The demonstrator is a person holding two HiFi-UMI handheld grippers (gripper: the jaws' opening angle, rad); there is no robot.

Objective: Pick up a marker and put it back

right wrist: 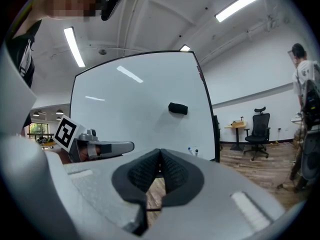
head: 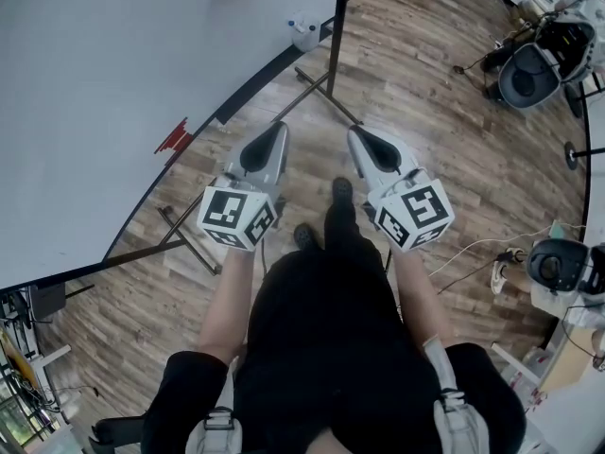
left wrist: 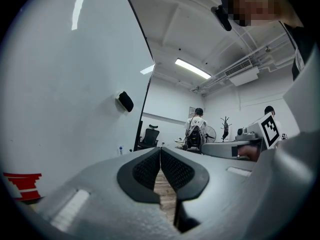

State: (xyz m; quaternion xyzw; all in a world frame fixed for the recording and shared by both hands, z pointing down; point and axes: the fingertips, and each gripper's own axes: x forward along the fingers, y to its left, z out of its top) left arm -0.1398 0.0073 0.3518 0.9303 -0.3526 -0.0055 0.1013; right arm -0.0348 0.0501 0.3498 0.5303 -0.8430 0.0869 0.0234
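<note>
Two markers (head: 304,28) stand capped on the ledge at the whiteboard's (head: 123,74) lower right corner; the right gripper view shows these markers (right wrist: 192,151) as small blue-capped tips, and one marker (left wrist: 120,149) is visible in the left gripper view. My left gripper (head: 279,128) and right gripper (head: 356,132) are held side by side over the wood floor, short of the board's stand. Both have their jaws pressed together with nothing between them. In its own view the left gripper (left wrist: 160,152) points past the board's edge; the right gripper (right wrist: 160,154) faces the board.
A black eraser (right wrist: 178,108) sticks to the board, and a red scribble (head: 173,138) marks its lower part. The board's metal legs (head: 321,88) spread over the floor ahead. Office chairs (head: 534,64), cables and desks stand at the right. A person (left wrist: 196,129) stands far off.
</note>
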